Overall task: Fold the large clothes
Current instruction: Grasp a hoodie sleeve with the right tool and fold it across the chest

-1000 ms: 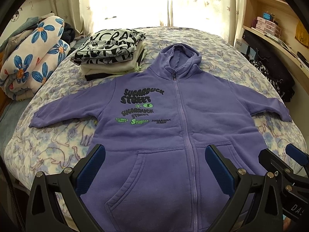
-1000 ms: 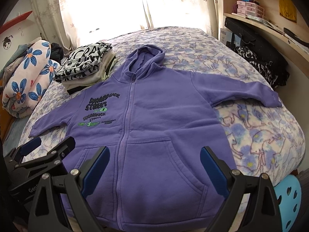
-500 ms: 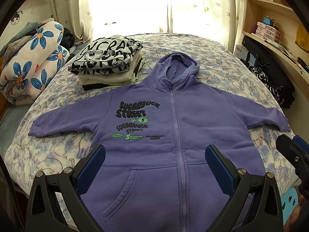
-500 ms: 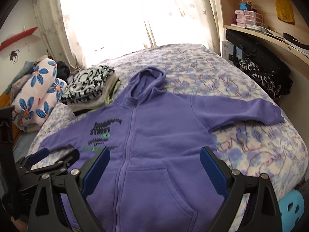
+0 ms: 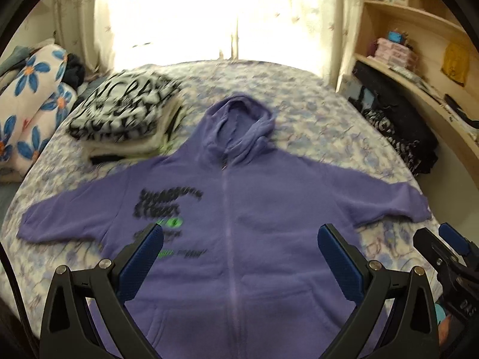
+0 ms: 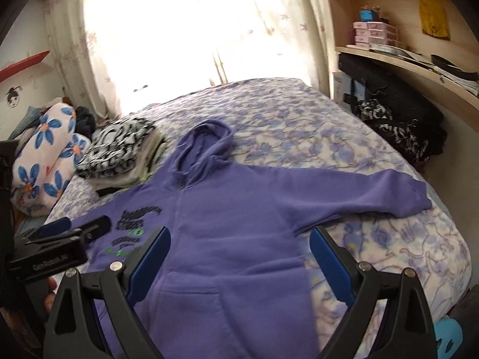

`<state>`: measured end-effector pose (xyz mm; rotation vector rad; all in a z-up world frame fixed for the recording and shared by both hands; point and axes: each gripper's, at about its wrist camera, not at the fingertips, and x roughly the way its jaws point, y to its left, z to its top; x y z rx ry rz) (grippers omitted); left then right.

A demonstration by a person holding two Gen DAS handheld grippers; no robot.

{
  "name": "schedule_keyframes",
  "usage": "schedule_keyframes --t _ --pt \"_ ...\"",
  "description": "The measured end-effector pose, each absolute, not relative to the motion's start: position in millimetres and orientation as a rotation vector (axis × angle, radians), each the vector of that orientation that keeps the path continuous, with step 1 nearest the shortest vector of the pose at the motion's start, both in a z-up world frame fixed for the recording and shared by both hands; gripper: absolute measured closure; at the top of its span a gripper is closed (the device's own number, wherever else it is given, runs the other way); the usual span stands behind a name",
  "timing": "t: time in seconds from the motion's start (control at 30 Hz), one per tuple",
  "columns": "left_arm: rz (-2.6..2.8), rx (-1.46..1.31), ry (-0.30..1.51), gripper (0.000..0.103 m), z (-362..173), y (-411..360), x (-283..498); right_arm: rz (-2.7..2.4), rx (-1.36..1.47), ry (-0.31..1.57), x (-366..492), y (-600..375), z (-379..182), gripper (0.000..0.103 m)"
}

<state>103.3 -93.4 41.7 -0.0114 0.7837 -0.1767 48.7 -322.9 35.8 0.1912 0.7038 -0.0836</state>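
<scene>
Overhead, both the left hand-held gripper point(image 5: 241, 252) and right hand-held gripper point(image 6: 239, 254) hover spread apart above the hoodie point(image 5: 254, 224).

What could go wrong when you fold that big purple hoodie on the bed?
The hoodie lies close beside the folded pile, so swinging a sleeve in might knock it. The other sleeve reaches near the bed edge and may slip off. Both tools are open, holding nothing.

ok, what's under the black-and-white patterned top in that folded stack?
Under the patterned top, lighter cream folded layers and a dark edge at the bottom show, resting on the bedspread. How many garments, or what they are, is covered.
</scene>
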Motion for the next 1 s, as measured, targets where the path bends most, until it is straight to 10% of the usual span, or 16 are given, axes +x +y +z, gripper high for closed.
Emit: schedule_keyframes --t 0.27,0.9,0.97,1.0 --pt "-0.236 0.074 0.759 0.001 27.9 -163.7 177.5 -0.318 0.320 0.763 97.7 -440.7 -5.1 0.032" --pt "-0.257 0.122 0.880 0.001 -70.3 -245.4 255.2 -0.566 0.916 0.844 133.0 -610.6 -138.5 0.032" --pt "-0.259 0.118 0.893 0.001 -73.5 -241.8 255.0 -0.585 0.902 0.828 139.7 -612.6 -138.4 0.045" --pt "-0.253 0.121 0.898 0.001 -75.0 -238.2 254.5 -0.582 0.881 0.828 142.4 -613.0 -136.5 0.075"
